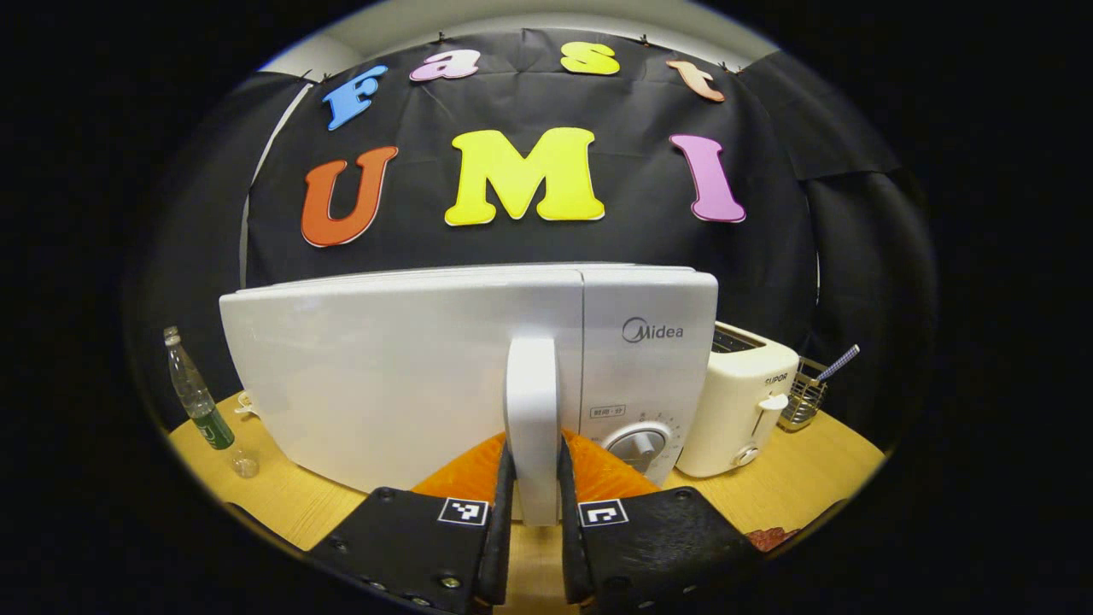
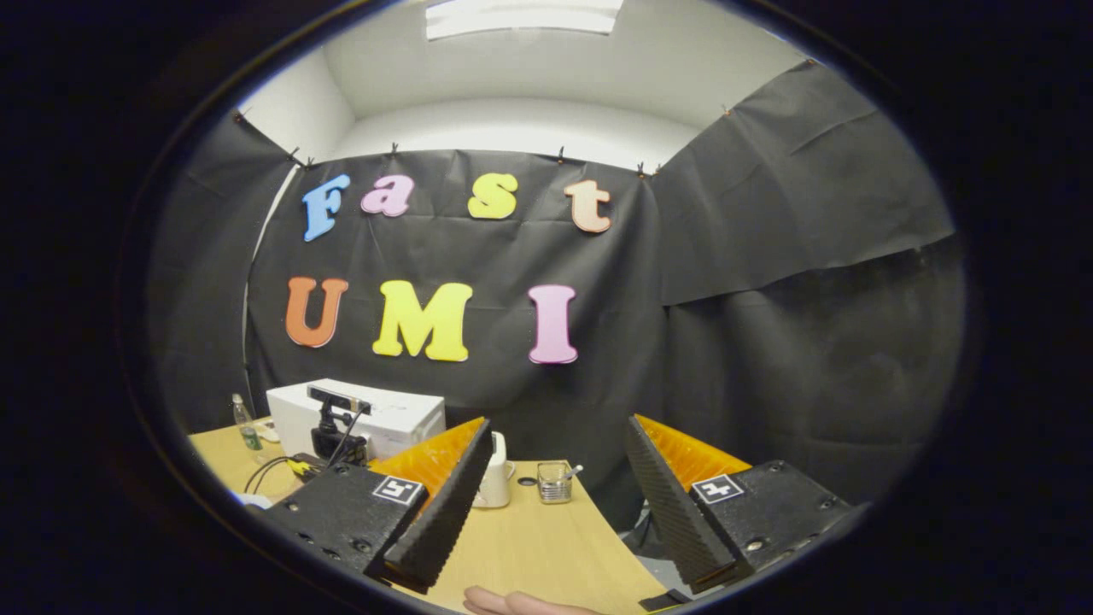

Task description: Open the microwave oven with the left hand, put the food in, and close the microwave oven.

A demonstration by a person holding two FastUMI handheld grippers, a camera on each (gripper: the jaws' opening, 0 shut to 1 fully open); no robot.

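Observation:
A white microwave [image 1: 384, 376] stands on the wooden table [image 1: 794, 487], its door in line with the control panel [image 1: 649, 376]. My left gripper [image 1: 534, 512] is shut on the door's white vertical handle [image 1: 531, 401], one finger pressing on each side. In the right gripper view the microwave [image 2: 393, 418] stands far off at the left, with the left gripper's black body [image 2: 333, 436] in front of it. My right gripper [image 2: 555, 512] is held open above the table [image 2: 529, 547] with nothing between its fingers. A reddish-brown thing [image 1: 773, 538], possibly the food, peeks in at the table's front edge.
Right of the microwave stand a cream toaster [image 1: 743, 401] and a wire basket [image 1: 803, 397] with a utensil in it. A plastic bottle [image 1: 196, 397] stands at the left. A hand [image 2: 512, 603] shows at the bottom of the right gripper view.

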